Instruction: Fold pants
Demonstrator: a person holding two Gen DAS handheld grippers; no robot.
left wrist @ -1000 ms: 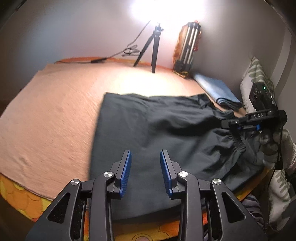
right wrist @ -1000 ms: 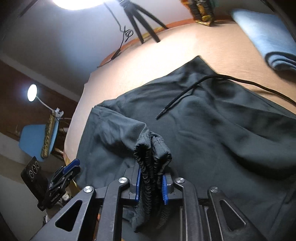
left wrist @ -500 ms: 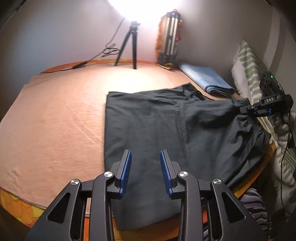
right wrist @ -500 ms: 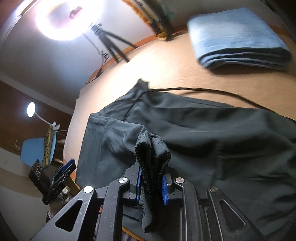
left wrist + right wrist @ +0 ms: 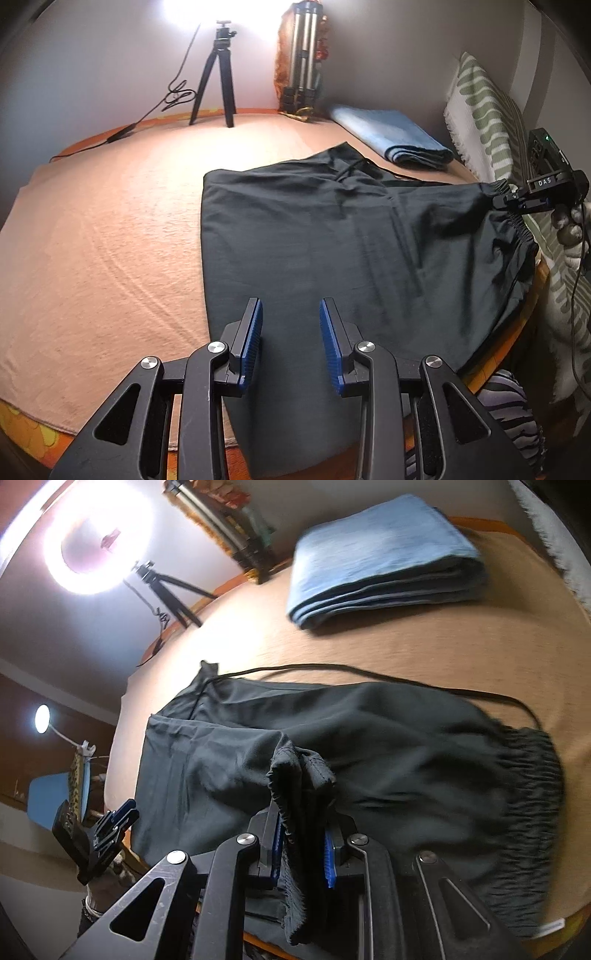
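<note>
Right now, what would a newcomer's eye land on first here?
Probably the dark pants spread over the peach bedcover, with the right tool clamped on a bunched fold of them. Then the glaring ring light by the far wall, and the folded blue cloth beyond the pants.

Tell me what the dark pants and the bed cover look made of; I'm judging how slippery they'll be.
Pants: thin, matte woven cloth, likely cotton or a blend; it drapes in soft creases, with a gathered elastic waistband.
Bed cover: peach, fuzzy, towel-like nap with faint ripples, probably terry or fleece.
</note>
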